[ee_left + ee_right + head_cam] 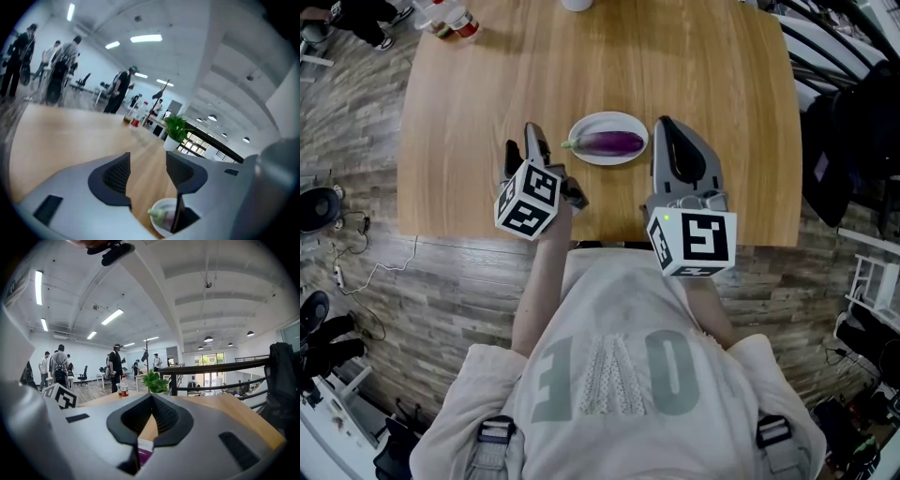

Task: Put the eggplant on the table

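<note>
2 tongs are held above the near edge of the wooden worktop (712, 75), one in each of the person's hands, both pointing away from the body. The left tongs (523, 148) are wide open. The left gripper view shows the 2 dark pads well apart with only bare wood in the gap, so they hold nothing. The right tongs (151, 396) are closed and empty, with the 2 tips meeting at the front.

The eggplant (612, 142) lies on its side on a white plate (609, 118). The plate sits on the worktop between the 2 tongs, level with their tips. The eggplant's green stem end points toward the left tongs and its purple body runs toward the right tongs. Neither pair touches the eggplant or the plate.

Seen from the left tongs, the plate is low and off to the right of the open gap, partly behind the right jaw. Seen from the right tongs, a strip of purple and the plate's white rim show low in the slit beneath the closed tips.

Far beyond both tongs, at the worktop's far end, stand several bottles (453, 21) and a potted plant (154, 381).
</note>
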A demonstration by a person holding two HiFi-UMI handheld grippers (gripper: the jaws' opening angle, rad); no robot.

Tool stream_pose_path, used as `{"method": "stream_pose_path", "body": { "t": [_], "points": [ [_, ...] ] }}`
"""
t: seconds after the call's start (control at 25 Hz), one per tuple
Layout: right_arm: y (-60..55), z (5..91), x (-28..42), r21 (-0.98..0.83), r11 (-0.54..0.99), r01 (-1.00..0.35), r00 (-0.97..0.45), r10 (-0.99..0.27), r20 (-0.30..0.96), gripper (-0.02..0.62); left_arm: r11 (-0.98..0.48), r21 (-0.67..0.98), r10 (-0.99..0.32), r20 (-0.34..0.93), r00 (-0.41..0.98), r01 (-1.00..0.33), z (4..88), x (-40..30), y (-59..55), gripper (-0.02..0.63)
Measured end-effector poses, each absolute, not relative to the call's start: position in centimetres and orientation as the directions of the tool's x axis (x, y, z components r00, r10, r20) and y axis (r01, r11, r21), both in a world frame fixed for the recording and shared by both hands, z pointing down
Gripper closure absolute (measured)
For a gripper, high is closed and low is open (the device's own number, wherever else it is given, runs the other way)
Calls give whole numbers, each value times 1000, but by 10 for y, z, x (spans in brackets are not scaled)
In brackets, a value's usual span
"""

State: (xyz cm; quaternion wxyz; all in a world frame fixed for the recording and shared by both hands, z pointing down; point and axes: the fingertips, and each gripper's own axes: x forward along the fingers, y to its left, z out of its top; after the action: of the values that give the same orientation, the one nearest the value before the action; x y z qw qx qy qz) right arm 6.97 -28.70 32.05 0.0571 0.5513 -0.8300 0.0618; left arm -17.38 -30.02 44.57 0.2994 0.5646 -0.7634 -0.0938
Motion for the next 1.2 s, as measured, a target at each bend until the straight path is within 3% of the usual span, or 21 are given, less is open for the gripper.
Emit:
{"method": "stream_pose_path", "body": {
  "t": [0.2, 0.36, 0.6, 0.72, 0.8, 1.2],
  "points": [
    [-293, 319, 71, -38, 360, -932, -361, -920, 152, 577, 153, 137, -988, 42, -148, -979, 341, -159, -319, 380],
    [-294, 316, 67, -33, 353, -935, -354, -924, 141, 577, 44, -106, -995, -92, -34, -993, 293, -120, -317, 382],
    [-289, 312, 60, -11, 386, -922, -385, -914, 128, 577, -150, -287, -978, -97, 185, -946, 272, -63, -315, 411],
    [-285, 309, 52, 27, 421, -907, -415, -902, 114, 577, -214, -295, -967, -73, 245, -931, 272, -47, -316, 491],
    [-284, 307, 49, 45, 423, -905, -416, -902, 113, 577, -247, -283, -958, -73, 278, -927, 271, -41, -316, 595],
    [-283, 306, 44, 34, 414, -910, -408, -905, 121, 577, -299, -329, -936, -83, 343, -896, 263, -27, -309, 597]
  ]
}}
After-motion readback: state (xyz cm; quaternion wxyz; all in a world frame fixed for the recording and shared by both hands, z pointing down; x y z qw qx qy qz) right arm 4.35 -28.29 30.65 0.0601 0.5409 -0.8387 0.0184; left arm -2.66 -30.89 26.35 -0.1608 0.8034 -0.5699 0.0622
